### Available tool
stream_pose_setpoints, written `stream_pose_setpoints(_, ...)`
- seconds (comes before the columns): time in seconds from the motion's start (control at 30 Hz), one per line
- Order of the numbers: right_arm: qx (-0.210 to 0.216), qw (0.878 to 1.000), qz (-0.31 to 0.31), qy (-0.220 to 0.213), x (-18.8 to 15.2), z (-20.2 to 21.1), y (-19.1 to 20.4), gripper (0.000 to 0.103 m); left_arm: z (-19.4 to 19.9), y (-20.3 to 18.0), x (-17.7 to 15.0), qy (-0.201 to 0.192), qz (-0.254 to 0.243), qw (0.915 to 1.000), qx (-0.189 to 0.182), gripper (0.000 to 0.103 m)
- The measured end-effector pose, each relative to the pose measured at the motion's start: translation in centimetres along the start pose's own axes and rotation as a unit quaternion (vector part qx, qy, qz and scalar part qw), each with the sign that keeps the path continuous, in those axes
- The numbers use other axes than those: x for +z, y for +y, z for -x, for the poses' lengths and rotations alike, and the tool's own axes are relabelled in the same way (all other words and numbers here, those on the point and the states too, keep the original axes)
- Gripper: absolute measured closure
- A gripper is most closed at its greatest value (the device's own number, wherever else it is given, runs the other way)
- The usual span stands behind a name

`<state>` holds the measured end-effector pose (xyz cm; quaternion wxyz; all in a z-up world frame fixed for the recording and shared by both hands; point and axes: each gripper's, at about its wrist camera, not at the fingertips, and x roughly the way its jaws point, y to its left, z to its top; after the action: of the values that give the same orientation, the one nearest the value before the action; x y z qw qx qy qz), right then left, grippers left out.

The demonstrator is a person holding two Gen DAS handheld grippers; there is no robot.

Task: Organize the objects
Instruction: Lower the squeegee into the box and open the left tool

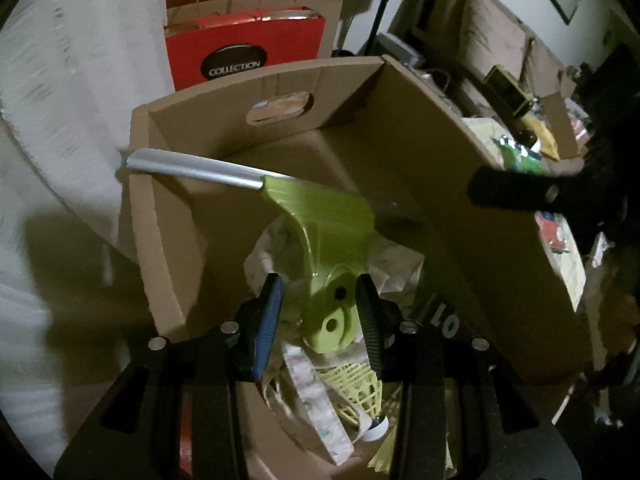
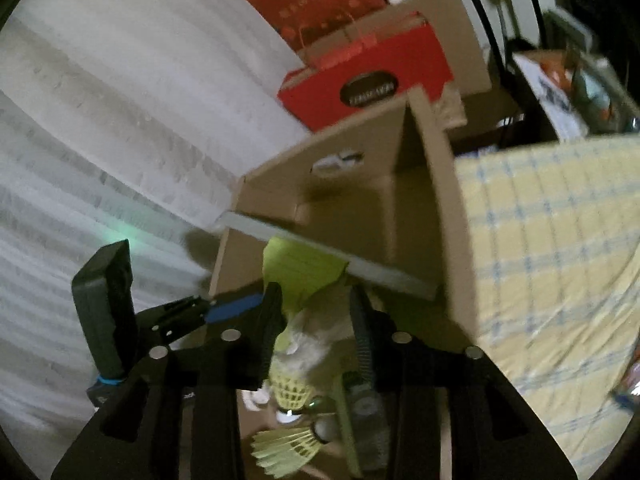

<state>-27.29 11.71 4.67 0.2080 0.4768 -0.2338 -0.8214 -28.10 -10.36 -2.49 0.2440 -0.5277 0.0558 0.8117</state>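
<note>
Cardboard box (image 1: 224, 128) holds two yellow shuttlecocks (image 2: 286, 446); left tongs (image 1: 320, 300) grip one green squeegee (image 1: 320, 216), right tongs (image 2: 316, 312) open.

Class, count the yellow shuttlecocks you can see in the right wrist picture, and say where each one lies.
2. One shuttlecock sits in the cardboard box just below the gripper's jaws; the other shuttlecock lies on its side nearer the bottom edge. More may be hidden under the clutter.
</note>
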Motion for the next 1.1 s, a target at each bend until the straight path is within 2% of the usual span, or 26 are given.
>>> stream_pose_setpoints(0.17,-0.013,1.000,0.014,0.003,0.0,0.0,0.0,0.065,0.7,0.5,0.2,-0.012,0.022,0.9996,-0.009,0.068)
stream_pose_setpoints(0.23,-0.011,1.000,0.011,0.006,-0.2,-0.3,-0.3,0.065,0.8,0.7,0.3,-0.022,0.029,0.9993,-0.008,0.063)
stream_pose_setpoints(0.3,-0.011,1.000,0.007,0.009,-0.4,-0.6,-0.5,0.065,0.6,0.7,0.5,-0.030,0.037,0.9988,-0.011,0.063)
stream_pose_setpoints(0.4,-0.012,1.000,0.007,0.013,-0.8,-0.7,-0.9,0.065,-0.3,-0.2,1.0,-0.020,0.025,0.9994,-0.011,0.061)
stream_pose_setpoints(0.47,-0.014,1.000,0.007,0.013,-0.9,-0.4,-1.1,0.065,-0.7,-1.3,1.3,-0.014,0.005,0.9999,0.005,0.056)
stream_pose_setpoints(0.53,-0.017,1.000,0.008,0.010,-1.0,0.0,-1.3,0.065,-0.9,-2.0,1.6,-0.013,-0.006,0.9998,0.015,0.046)
stream_pose_setpoints(0.7,-0.016,1.000,0.013,0.004,-1.2,0.9,-1.5,0.064,-1.7,-3.6,2.1,-0.006,-0.019,0.9989,0.043,0.043)
stream_pose_setpoints(0.87,-0.018,1.000,0.018,-0.001,-1.7,2.0,-1.5,0.063,-3.0,-4.8,2.2,0.010,-0.032,0.9945,0.099,0.043)
stream_pose_setpoints(0.93,-0.017,1.000,0.019,-0.002,-1.9,2.5,-1.6,0.063,-3.7,-5.5,2.2,0.021,-0.048,0.9905,0.127,0.056)
stream_pose_setpoints(0.97,-0.017,1.000,0.019,-0.003,-2.0,2.7,-1.6,0.063,-4.0,-5.9,2.1,0.026,-0.062,0.9870,0.146,0.058)
stream_pose_setpoints(1.03,-0.018,1.000,0.020,-0.004,-2.2,3.1,-1.8,0.063,-4.2,-6.3,2.0,0.032,-0.078,0.9855,0.147,0.063)
stream_pose_setpoints(1.1,-0.018,1.000,0.020,-0.005,-2.4,3.4,-1.9,0.063,-3.9,-6.6,1.8,0.034,-0.090,0.9862,0.135,0.064)
